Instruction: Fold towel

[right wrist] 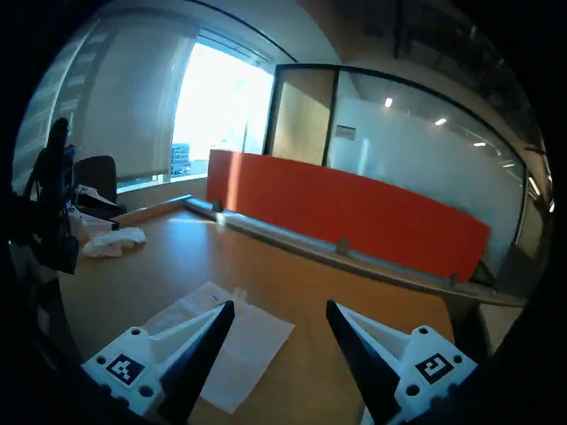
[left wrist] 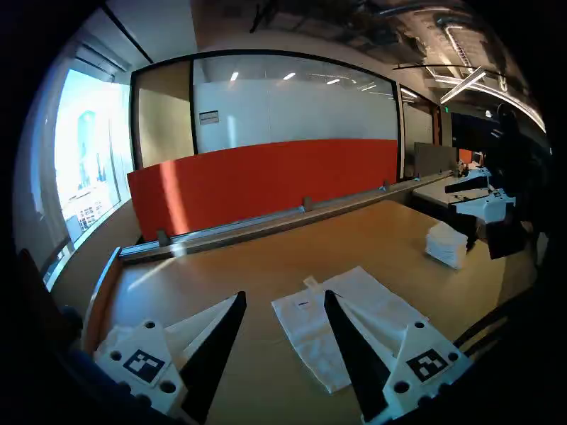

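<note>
A white towel [left wrist: 312, 329] lies flat on the wooden table [left wrist: 283, 255], creased down its middle, with a small tag at its far edge. My left gripper [left wrist: 283, 297] hovers open above its near left part, holding nothing. In the right gripper view the same towel [right wrist: 248, 340] lies spread low and left of centre. My right gripper [right wrist: 280, 304] is open and empty over the towel's right edge. The right gripper [left wrist: 489, 205] also appears far right in the left gripper view. A dark shape at the left edge of the right gripper view is the left gripper [right wrist: 57, 205].
A stack of folded white towels [left wrist: 446, 244] sits on the table's right side. A crumpled white cloth [right wrist: 113, 242] lies at the far left. An orange divider [left wrist: 269, 177] with a metal rail runs along the table's back edge. An office chair [right wrist: 96, 177] stands by the window.
</note>
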`<state>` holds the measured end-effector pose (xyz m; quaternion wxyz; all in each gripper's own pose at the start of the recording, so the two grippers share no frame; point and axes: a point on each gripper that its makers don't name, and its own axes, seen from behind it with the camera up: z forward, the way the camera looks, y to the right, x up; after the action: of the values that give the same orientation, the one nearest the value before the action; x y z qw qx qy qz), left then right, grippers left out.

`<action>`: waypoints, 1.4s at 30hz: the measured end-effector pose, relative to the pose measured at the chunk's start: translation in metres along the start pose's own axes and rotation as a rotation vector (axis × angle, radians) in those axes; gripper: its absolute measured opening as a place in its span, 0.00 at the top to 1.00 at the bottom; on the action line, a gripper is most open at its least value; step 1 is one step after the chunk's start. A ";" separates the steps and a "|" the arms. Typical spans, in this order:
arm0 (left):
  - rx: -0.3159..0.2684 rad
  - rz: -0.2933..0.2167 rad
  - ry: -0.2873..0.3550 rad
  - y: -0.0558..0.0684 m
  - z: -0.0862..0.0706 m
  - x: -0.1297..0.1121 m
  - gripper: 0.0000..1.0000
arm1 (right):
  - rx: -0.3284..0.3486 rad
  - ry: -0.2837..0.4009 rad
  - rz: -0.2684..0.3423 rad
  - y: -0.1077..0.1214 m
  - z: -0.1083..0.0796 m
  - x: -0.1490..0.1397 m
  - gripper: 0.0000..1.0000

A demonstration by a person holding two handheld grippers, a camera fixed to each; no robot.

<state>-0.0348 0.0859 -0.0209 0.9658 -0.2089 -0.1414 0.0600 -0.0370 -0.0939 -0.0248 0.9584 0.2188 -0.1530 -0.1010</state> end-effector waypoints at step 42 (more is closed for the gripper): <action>-0.185 0.080 -0.372 0.080 0.062 -0.206 0.19 | 0.146 -0.303 -0.006 -0.063 0.056 -0.205 0.00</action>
<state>-0.2541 0.1461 -0.0520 0.8966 -0.2874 -0.3138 0.1226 -0.2549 -0.1183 -0.0558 0.9056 0.2706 -0.3019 -0.1244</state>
